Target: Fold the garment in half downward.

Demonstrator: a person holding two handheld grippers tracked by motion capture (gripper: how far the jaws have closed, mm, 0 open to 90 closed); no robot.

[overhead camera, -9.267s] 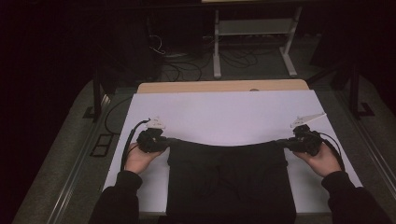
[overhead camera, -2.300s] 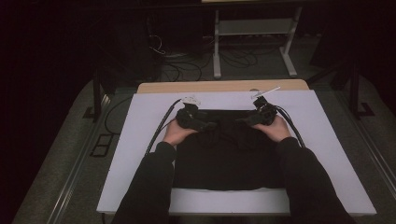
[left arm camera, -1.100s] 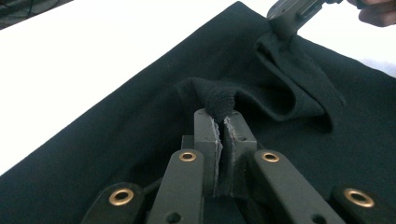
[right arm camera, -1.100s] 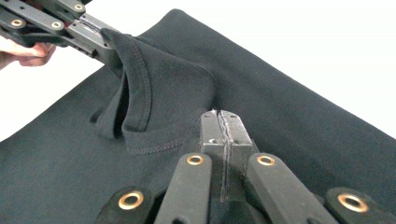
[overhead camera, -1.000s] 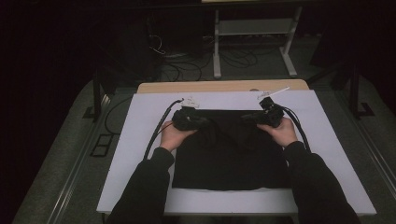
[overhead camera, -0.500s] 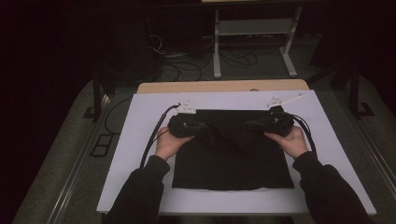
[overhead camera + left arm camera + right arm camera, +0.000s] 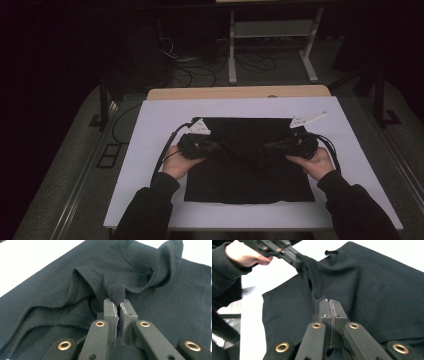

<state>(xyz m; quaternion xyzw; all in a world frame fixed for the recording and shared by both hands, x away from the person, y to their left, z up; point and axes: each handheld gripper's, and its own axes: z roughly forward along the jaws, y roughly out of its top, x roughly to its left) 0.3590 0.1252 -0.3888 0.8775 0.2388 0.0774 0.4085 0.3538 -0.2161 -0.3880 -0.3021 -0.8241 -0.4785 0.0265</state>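
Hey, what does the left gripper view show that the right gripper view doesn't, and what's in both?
Left gripper view: the left gripper shut on a bunched ribbed fold of the black garment. Right gripper view: the right gripper shut on the cloth, with the person's other hand farther off, its gripper clamping another edge. Both: the black garment on the white table cover.

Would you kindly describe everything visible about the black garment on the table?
The black garment looks like soft knit cotton with ribbed, stitched hems. It lies mostly flat on the white table cover, roughly rectangular, its middle rumpled into raised folds. The left gripper is shut on a bunched ribbed edge, and the right gripper is shut on another fold, both lifting the fabric slightly off the layer beneath. The rest rests on the cover.
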